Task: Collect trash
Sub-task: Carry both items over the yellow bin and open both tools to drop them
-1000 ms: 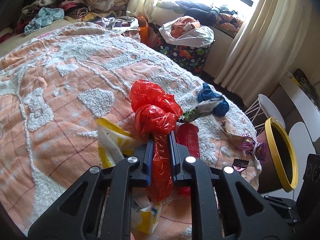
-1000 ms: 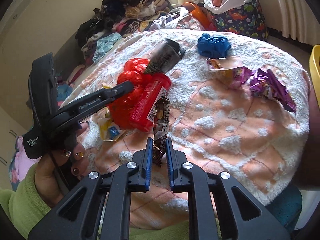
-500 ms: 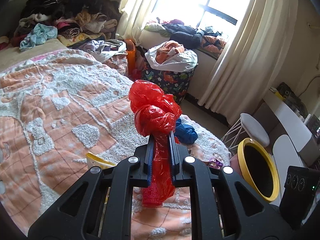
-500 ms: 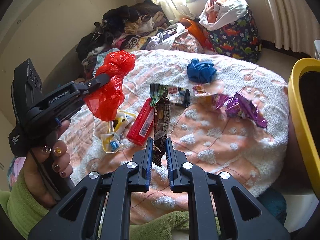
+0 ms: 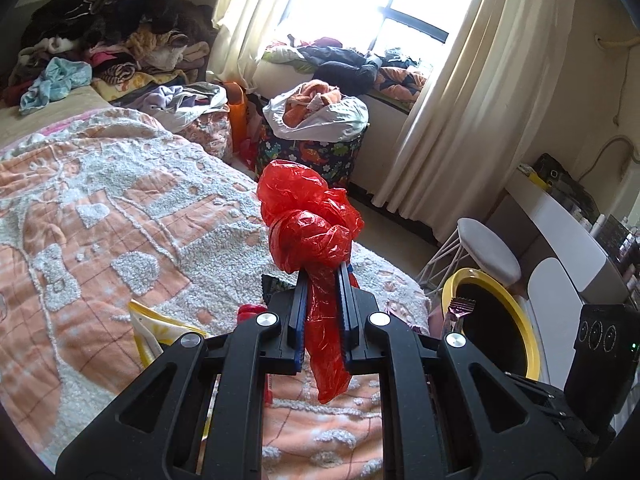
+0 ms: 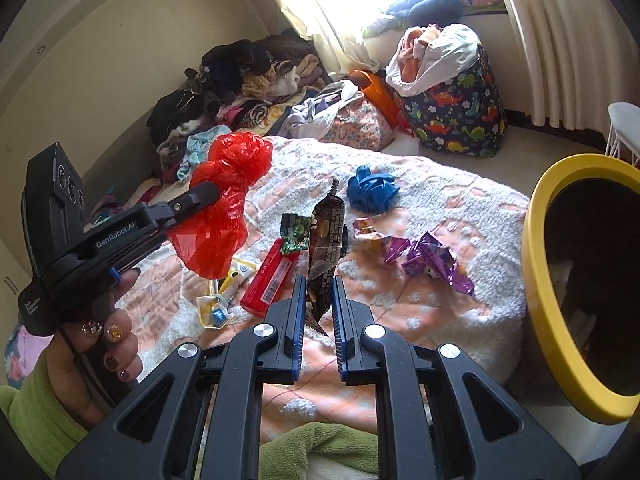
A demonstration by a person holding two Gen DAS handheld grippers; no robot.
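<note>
Left gripper [image 5: 323, 280] is clamped tight on a crumpled red plastic bag [image 5: 308, 224], which bunches up above the fingers and hangs out below them, dead centre of the left wrist view. Right gripper [image 6: 318, 286] is pinched shut on a dark snack wrapper [image 6: 326, 240] standing upright between its pads.

Under both is a bed with a peach and white tufted blanket [image 5: 100, 216]. Off its lower right edge sits a yellow-rimmed bin [image 6: 544, 292], tipped so the dark inside faces the cameras. Room's a mess: clothes pile [image 5: 116, 36] upper left, dinosaur-print laundry bag [image 6: 456, 120] by the curtained window [image 5: 380, 8], white stool [image 5: 486, 248] on the right.

The right wrist view shows the leftover trash the left one mostly blocks: red tube [image 6: 270, 274], blue glove wad [image 6: 370, 194], purple foil wrapper [image 6: 434, 262], a yellow and white packet [image 6: 220, 300]. It also catches the hand [image 6: 96, 356] in a green sleeve holding the left gripper, at lower left.

The left view only gets a corner of the yellow packet and a sliver of the tube behind its own fingers. What's printed on the wrappers is too small to read.
</note>
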